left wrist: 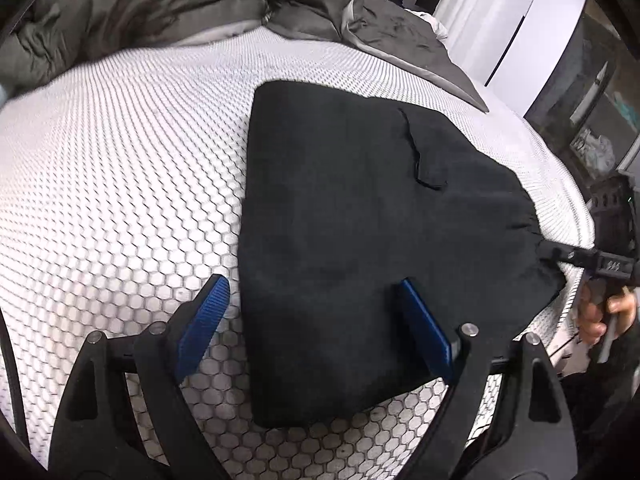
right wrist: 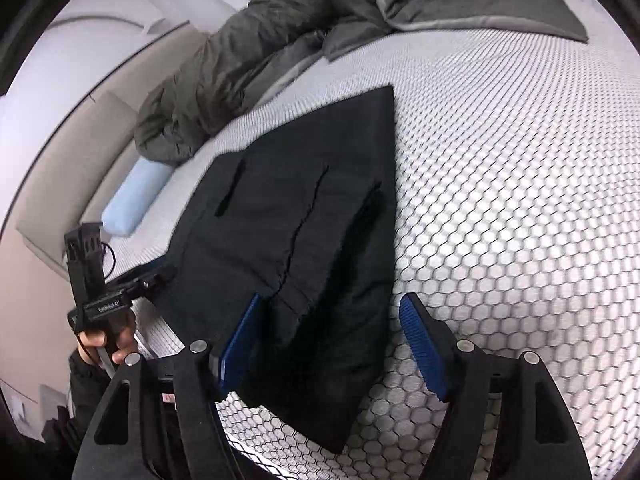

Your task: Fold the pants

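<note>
The folded black pants (left wrist: pixel 360 240) lie centre-frame on the honeycomb mattress (left wrist: pixel 120 160). The left gripper (left wrist: pixel 316 320) and right gripper (right wrist: pixel 330 340) are both spread wide, holding nothing, apparently straddling the near edges for another fold.

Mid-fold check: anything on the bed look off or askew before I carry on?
Nothing stands out. The black pants lie folded and mostly flat on the honeycomb mattress; both the left gripper and the right gripper are open over their near edge.
</note>
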### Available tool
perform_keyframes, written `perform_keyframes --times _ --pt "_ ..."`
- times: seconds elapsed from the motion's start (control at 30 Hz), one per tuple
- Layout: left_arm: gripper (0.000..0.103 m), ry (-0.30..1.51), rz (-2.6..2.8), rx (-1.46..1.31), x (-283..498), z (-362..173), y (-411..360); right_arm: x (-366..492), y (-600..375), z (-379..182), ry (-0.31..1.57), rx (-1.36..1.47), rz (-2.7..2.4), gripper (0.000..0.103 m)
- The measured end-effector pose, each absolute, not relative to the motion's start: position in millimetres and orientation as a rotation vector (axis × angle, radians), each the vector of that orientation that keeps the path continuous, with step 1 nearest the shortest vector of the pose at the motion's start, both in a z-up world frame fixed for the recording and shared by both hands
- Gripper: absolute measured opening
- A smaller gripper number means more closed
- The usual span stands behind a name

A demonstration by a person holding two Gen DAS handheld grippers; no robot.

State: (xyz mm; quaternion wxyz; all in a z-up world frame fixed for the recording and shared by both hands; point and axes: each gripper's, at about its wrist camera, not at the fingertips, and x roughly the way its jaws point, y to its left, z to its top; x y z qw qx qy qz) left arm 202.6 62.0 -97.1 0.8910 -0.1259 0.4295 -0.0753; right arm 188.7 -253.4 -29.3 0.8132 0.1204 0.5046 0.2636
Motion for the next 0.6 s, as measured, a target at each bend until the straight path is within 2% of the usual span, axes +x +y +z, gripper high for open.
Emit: perform_keyframes --times 0.03,0.07,0.13,0.27,0.47,0.53,0.6 --pt "0.078 0.890 -0.175 -0.285 203.7 -97.5 64.5 189.1 -249.1 -30.7 1.073 0.247 0.574 0.070" --pt "0.073 0.884 -0.186 -0.298 204.3 -97.2 66.0 188.8 -246.0 -30.0 1.067 0.236 0.577 0.062" --pt "0.073 0.865 -0.187 -0.310 206.8 -96.7 67.8 190.5 -239.1 -29.9 1.058 0.213 0.594 0.052" --pt "0.070 0.852 -0.186 -0.306 227.1 -93.4 69.2 201.6 -234.2 -28.6 1.031 0.207 0.587 0.046" --pt "0.069 0.846 -0.154 -0.321 235.7 -94.7 74.3 218.5 -229.6 -32.4 1.001 0.205 0.544 0.048" --pt "0.070 0.840 -0.115 -0.278 234.9 -89.5 69.4 214.9 -228.2 -29.0 0.986 0.176 0.535 0.056" --pt "0.077 0.820 -0.045 -0.228 226.1 -83.6 65.6 209.5 -228.5 -23.2 0.960 0.157 0.495 0.069"
